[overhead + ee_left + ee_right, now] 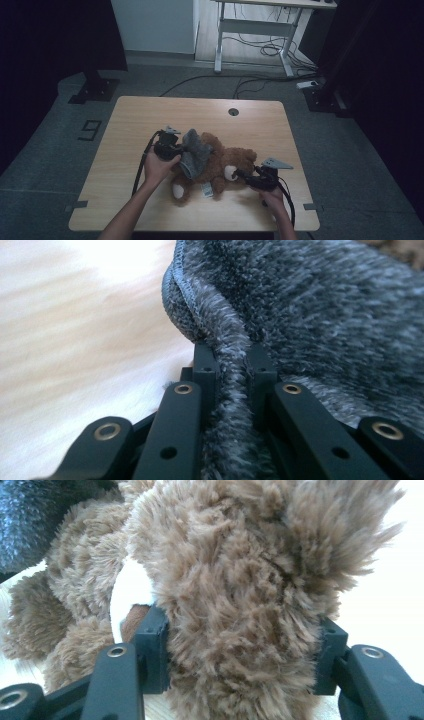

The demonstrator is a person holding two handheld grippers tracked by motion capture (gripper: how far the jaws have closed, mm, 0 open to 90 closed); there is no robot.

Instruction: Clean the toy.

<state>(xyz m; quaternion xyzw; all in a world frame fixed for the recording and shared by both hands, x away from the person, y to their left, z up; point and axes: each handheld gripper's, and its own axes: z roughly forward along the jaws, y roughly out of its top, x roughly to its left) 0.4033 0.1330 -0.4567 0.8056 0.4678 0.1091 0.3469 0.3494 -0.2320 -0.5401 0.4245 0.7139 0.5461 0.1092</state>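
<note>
A brown teddy bear lies on the wooden table, its head toward the right. A grey fuzzy garment is bunched over its body. My left gripper is at the garment's left side, shut on a fold of the grey fabric near its stitched hem. My right gripper is at the bear's head; its two jaws press into the brown fur on either side, beside the white muzzle.
The bear has a white foot pad and a small label near the table's front. A cable hole sits at the table's far edge. On the floor behind are a desk frame and loose cables.
</note>
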